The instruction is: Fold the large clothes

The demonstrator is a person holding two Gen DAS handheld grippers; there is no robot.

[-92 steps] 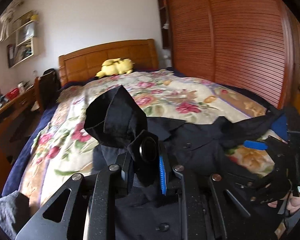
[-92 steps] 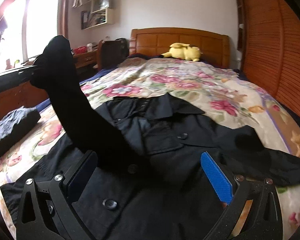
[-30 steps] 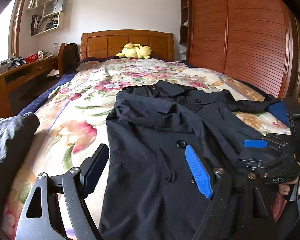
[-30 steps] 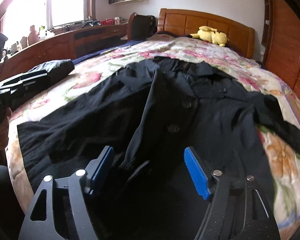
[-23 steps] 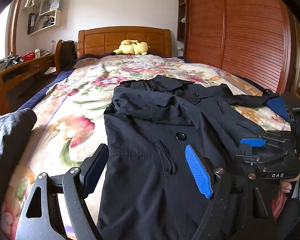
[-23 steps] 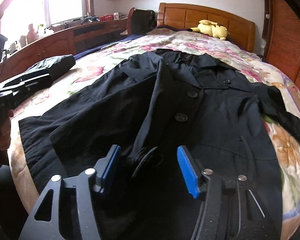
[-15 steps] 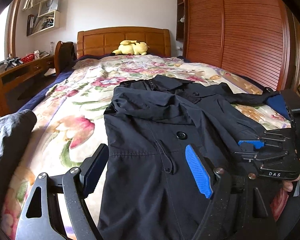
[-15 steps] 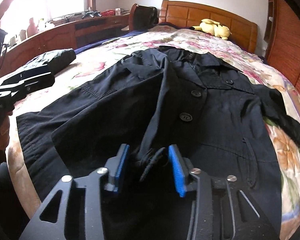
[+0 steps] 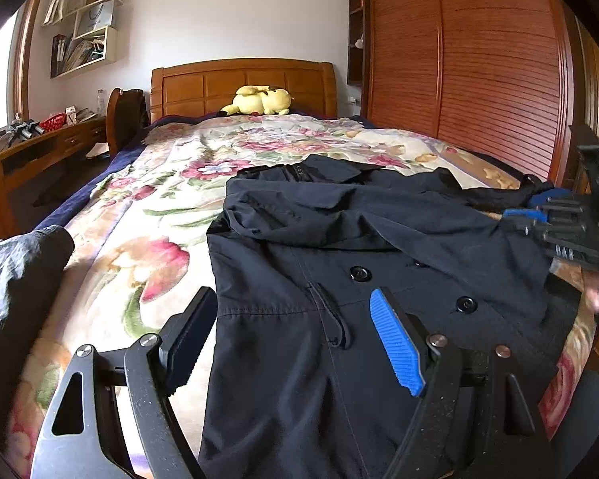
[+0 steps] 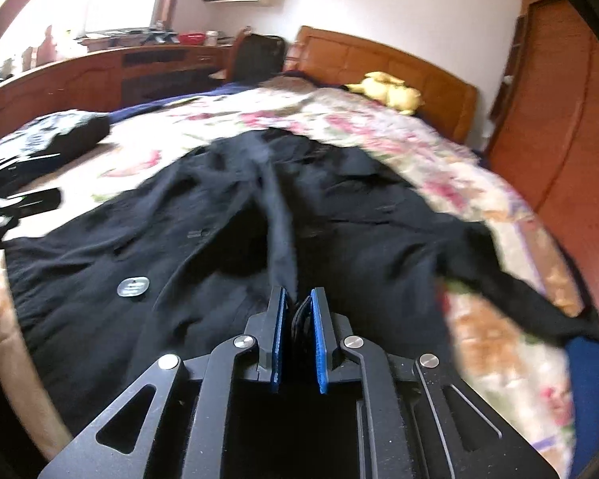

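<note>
so my right gripper [image 10: 298, 307] has its jaws closing on a fold of the black coat [image 9: 339, 279], fabric pinched between the pads and pulled up into a ridge. my left gripper [image 9: 295, 335] hangs over the hem, jaws spread wide, nothing in them. coat's lying buttons-up on the floral bedspread [image 9: 147, 239], yellow plush [image 9: 259, 99] by the headboard [image 9: 243, 84]
</note>
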